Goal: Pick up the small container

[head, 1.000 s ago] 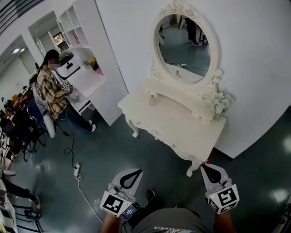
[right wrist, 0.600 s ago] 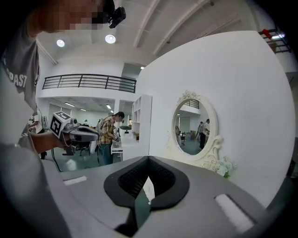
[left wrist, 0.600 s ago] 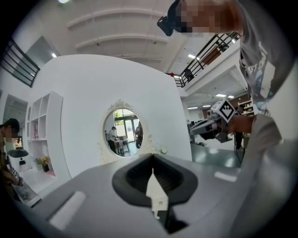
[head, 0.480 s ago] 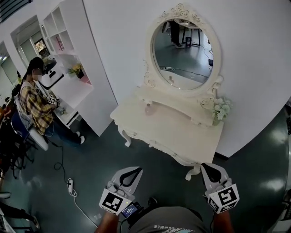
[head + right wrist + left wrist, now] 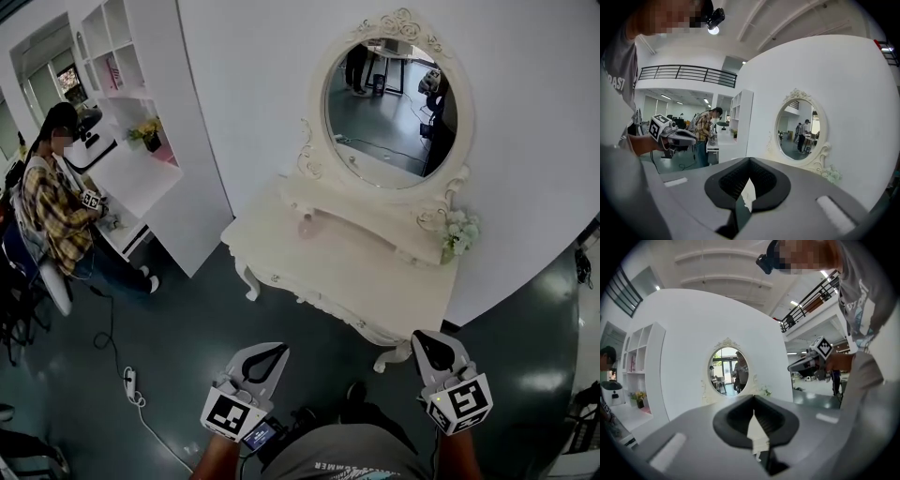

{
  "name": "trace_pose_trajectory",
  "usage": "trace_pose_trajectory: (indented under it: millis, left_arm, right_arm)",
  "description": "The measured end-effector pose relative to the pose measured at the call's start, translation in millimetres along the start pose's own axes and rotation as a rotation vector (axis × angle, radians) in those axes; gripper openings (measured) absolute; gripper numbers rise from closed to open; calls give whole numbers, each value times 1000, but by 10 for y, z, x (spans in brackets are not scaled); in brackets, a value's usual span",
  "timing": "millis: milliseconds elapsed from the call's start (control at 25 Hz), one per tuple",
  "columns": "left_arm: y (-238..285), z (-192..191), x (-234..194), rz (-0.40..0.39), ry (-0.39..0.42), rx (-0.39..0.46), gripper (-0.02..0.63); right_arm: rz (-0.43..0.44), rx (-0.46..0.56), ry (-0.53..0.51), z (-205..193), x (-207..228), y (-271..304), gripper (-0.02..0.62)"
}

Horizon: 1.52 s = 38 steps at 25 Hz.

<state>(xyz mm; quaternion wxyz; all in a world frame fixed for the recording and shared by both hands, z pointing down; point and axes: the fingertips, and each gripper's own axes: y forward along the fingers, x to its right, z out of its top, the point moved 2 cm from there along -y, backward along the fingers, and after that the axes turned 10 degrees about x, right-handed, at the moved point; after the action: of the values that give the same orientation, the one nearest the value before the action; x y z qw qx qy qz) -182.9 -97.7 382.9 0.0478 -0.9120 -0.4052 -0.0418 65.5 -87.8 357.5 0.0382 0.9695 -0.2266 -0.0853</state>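
The main thing here is a cream-white dressing table (image 5: 366,272) with curvy carved legs and a scalloped edge. It has a matte painted look and is pushed up against a plain white wall (image 5: 253,94). On top sits an oval mirror (image 5: 394,117) in a frilly scrollwork frame, and the glass is properly shiny.

The small container (image 5: 307,226) is on the tabletop toward the left end, just in front of the mirror's base. It's a little roundish, pale pink, kinda see-through thing. It's way too small in the shot to tell what's in it or whether it has a lid. At the other end, by the right foot of the frame, there's a bunch of white-and-green flowers (image 5: 459,230). I can't make out what holds them.

The dark teal floor (image 5: 234,319) is glossy, with a white power strip (image 5: 129,380) and its cable lying on it off to the left.

Both grippers are white plastic with black ribbed pads and a marker cube each. They sit low in the head view, well apart from the table and the container. The left gripper (image 5: 281,349) has its jaw tips pressed together with nothing between them. The right gripper (image 5: 420,337) is the same, closed up and empty.

Further left, a person in a plaid shirt (image 5: 52,202) stands at a boxy white shelf unit (image 5: 192,187) with open cubbies. One cubby has something pink in it, and a small dark pot of yellow flowers (image 5: 148,139) sits on the counter.
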Motion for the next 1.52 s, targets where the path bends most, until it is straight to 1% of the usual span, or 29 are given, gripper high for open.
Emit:
trace_pose_trajectory:
  millis: [160,480,720,960,1120,1240,1400,1520]
  left_arm:
    - [-33,-70,-168,46,-14,-11,3]
    - [29,-215,-537,194,-19,-90,3]
    - [388,-253,-777,260,-20,-122,3]
    - [838,-284,-909,318,-8,-156,3]
    - [1140,-289,-917,346,10,-170,3]
    - [1338,-336,-904,350,17,-193,3]
    - [1545,-387,-948,337,17,-208,3]
    - [1688,-463,-1069,319,9,-213,3]
  right_arm:
    - [49,2,-4,0,5,321,0]
    - [188,31,15,-31,182,1146,0]
    - [278,36,27,-8,427,1712,0]
    - [357,53,50,-91,779,2136,0]
    - [394,68,63,-180,1041,2338,0]
    - [405,81,78,-270,1219,2432,0]
    - [393,69,109,-412,1394,2474,0]
    - [373,49,109,-485,1495,2509,1]
